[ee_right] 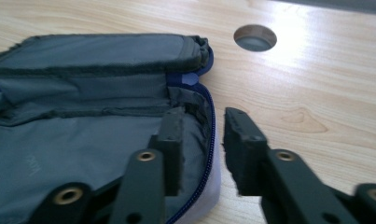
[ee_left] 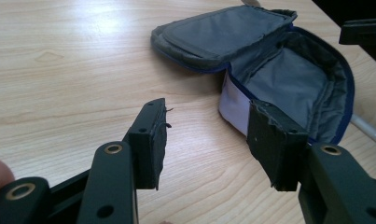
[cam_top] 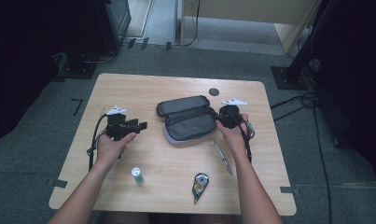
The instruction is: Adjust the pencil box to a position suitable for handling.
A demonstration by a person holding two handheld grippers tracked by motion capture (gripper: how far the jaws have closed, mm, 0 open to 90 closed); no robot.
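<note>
On the left side of the wooden table (cam_top: 129, 88), the left gripper (cam_top: 140, 125) rests low over the bare wood, near the case but not touching it. Its jaws stand partly open with nothing between them. In the middle of the table lies a soft grey pencil case (cam_top: 188, 119). It is unzipped and lies open. Its flap (ee_left: 223, 32) is folded back on the far side, padded and dark grey. The inside (ee_left: 288, 84) is grey cloth, loose and a little wrinkled. A blue zip edge (ee_right: 211, 121) runs round the rim, and the outside wall near the bottom looks pale, almost white. At the right end of the case is the right gripper (cam_top: 219, 116). Its jaws are fairly close together, one inside the case and one outside, with the zipped rim between them. I cannot tell if the pads press on the rim. Beyond the case there is a round hole (ee_right: 255, 37) in the table. Nearer the person lie a small white tube (cam_top: 137, 175), a tape roller (cam_top: 200, 185) and a pen (cam_top: 221, 156).
</note>
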